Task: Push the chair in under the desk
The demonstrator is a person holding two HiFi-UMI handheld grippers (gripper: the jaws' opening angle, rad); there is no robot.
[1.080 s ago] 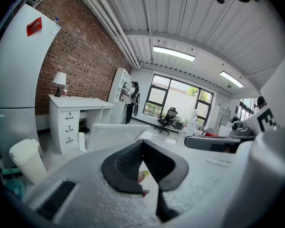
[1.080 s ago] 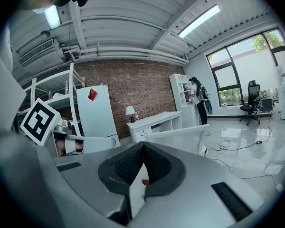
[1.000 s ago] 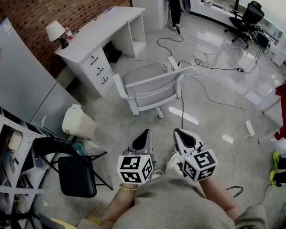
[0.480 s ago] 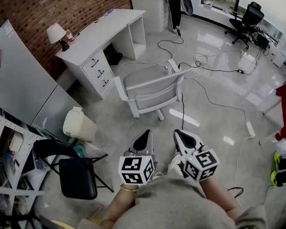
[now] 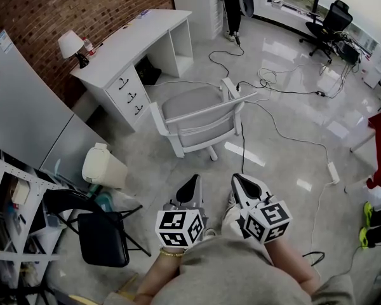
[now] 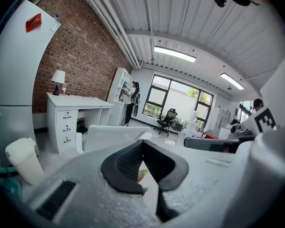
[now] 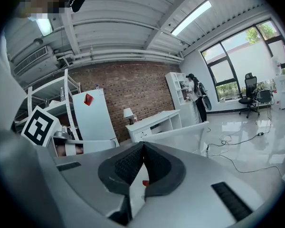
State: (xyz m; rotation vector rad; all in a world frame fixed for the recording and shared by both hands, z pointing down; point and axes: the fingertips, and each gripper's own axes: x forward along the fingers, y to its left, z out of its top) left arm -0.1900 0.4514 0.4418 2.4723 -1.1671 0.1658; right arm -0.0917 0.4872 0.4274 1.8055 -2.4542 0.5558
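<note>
Since the chair (image 5: pixel 192 101) looked rigid and fairly light, it likely would slide easily on the glossy floor, though it could twist if pushed off-centre. Best contact, judged: the backrest (image 5: pixel 203 118), near its top edge, both sides evenly. It stood pulled out and angled, apart from the worktop (image 5: pixel 140 37). Left claw (image 5: pixel 192 184) and right claw (image 5: pixel 240 182) were both clenched tight, empty, touching nothing, well short of the chair.
</note>
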